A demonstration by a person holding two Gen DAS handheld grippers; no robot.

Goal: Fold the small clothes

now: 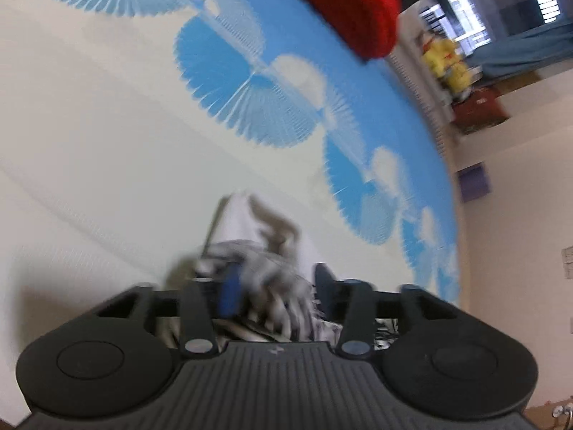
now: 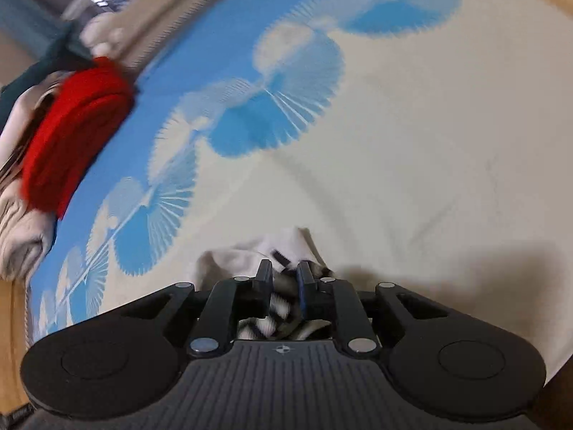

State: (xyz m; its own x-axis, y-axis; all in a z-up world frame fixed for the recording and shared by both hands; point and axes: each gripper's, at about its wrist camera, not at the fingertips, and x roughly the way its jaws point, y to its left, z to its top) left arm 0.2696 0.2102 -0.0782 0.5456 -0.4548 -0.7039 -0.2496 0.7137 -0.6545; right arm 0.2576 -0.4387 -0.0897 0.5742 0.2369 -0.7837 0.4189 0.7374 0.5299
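Note:
A small black-and-white striped garment (image 1: 265, 261) with a white part lies bunched on the cream and blue bed cover (image 1: 107, 125). My left gripper (image 1: 275, 286) is just over it with its jaws apart; the cloth sits loosely between the fingers, and the picture is blurred. In the right wrist view the same striped garment (image 2: 243, 254) rests on the bed cover (image 2: 429, 125). My right gripper (image 2: 284, 279) has its jaws close together, with striped cloth pinched between them.
A folded red garment (image 1: 351, 3) lies at the far side of the bed; the right wrist view shows that red garment (image 2: 71, 125) on a pile of pale folded clothes (image 2: 18, 229). The bed edge, a floor and furniture (image 1: 501, 36) lie beyond.

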